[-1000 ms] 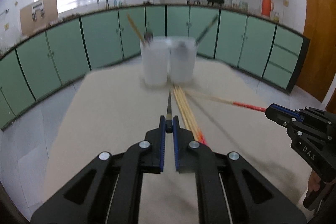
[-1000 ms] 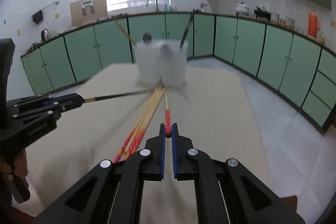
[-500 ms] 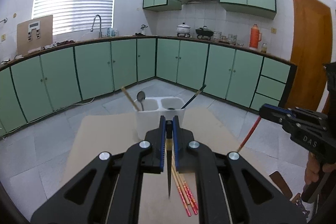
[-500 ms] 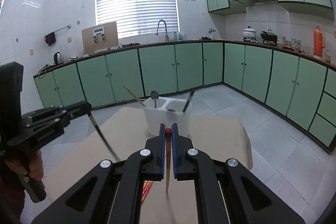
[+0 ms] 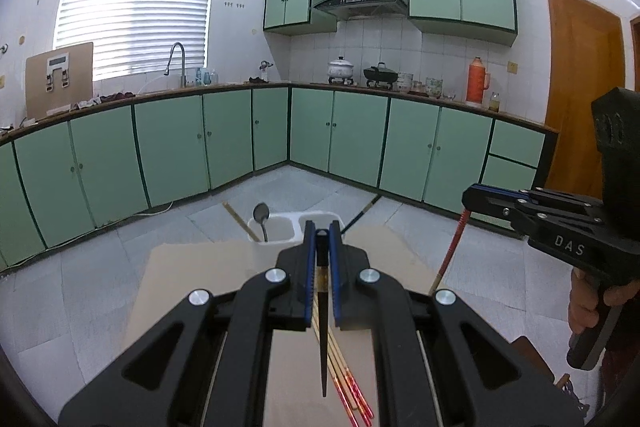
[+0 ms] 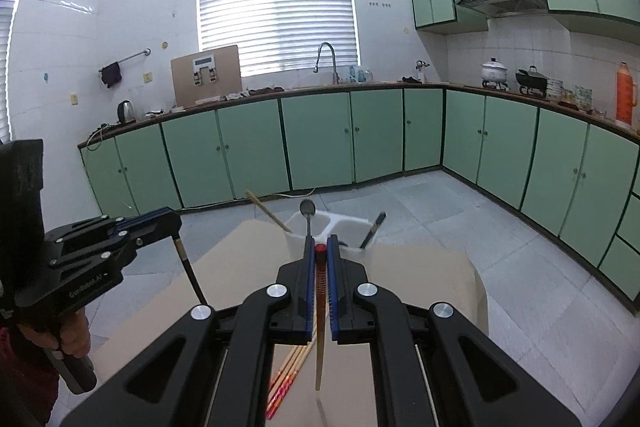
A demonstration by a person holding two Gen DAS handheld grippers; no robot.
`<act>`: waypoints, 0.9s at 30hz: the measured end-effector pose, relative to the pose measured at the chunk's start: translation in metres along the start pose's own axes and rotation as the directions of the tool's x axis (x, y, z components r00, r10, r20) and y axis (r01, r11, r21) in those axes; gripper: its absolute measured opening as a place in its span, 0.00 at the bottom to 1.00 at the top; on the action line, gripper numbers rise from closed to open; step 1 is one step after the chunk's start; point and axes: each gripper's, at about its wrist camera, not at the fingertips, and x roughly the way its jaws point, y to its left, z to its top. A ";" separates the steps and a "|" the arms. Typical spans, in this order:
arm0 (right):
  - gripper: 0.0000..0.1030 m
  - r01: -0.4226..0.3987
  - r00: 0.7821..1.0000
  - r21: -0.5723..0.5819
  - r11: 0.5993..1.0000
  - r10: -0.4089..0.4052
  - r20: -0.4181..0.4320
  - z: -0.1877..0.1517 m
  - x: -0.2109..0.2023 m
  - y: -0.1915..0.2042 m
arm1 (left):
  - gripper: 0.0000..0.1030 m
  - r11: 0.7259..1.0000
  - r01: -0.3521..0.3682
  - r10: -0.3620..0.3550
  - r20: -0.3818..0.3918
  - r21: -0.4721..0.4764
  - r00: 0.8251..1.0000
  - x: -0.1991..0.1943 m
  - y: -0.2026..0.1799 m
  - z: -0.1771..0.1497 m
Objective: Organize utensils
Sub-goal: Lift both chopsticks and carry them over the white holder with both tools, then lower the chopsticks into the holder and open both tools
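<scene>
Now higher than before, left tool [image 5: 322, 233] clamping black chopstick [image 5: 323, 347], right tool [image 6: 320, 247] red-tipped chopstick [image 6: 319, 327].

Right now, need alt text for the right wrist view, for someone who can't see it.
The right tool is shut on a red-topped wooden chopstick that hangs tip-down above a tan table. Beyond it stands a white two-compartment utensil holder, and the left tool holds a black chopstick. More red-ended chopsticks lie on the table.
</scene>
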 end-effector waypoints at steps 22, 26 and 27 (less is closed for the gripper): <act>0.06 0.018 0.985 -0.023 1.000 -0.014 0.171 0.125 0.067 -0.026 | 0.06 0.999 -0.043 0.043 0.217 -0.005 0.975 0.068 0.022 0.125; 0.06 0.057 0.984 -0.031 0.998 -0.051 0.170 0.122 0.095 -0.030 | 0.06 0.997 -0.081 0.079 0.234 -0.001 0.969 0.099 0.028 0.129; 0.06 0.063 0.985 -0.028 0.998 -0.058 0.160 0.118 0.105 -0.034 | 0.06 0.996 -0.089 0.088 0.232 -0.004 0.969 0.107 0.030 0.127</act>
